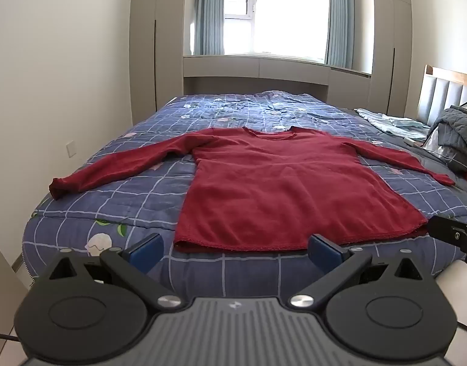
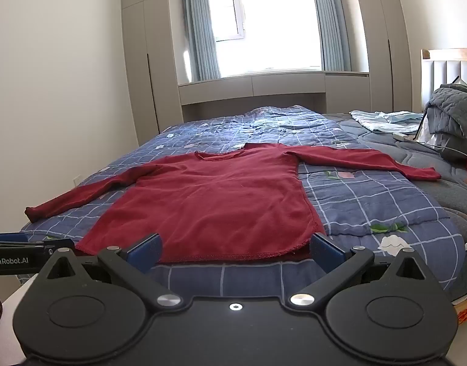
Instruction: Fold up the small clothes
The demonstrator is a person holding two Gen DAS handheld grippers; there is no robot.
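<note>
Here is the red long-sleeved top [image 1: 282, 189], spread flat and face up on the blue checked quilt [image 1: 117, 201], both sleeves stretched out to the sides, neckline toward the window [image 1: 282, 12] at the top of the frame. In the left wrist view the left gripper [image 1: 233, 248] sits low in the frame with its jaws spread wide, nothing between them. Its blue fingers [image 1: 146, 251] hang just short of the hem: the right-hand pad overlaps the hem line near its middle, the left-hand pad stands off the hem's left corner, over bare quilt. The other gripper's black tip pokes in at the right edge.

Over to the right wrist view: the right gripper [image 2: 235, 251] is likewise spread wide and empty. The top [image 2: 215, 207] fills the middle of the frame, its hem running straight across just above the blue fingers [image 2: 326, 251], one pad at each end of that hem. Whether the pads touch the cloth I cannot tell. At the right edge, grey bedding [image 2: 453, 109] is piled against the headboard [image 2: 450, 67].
</note>
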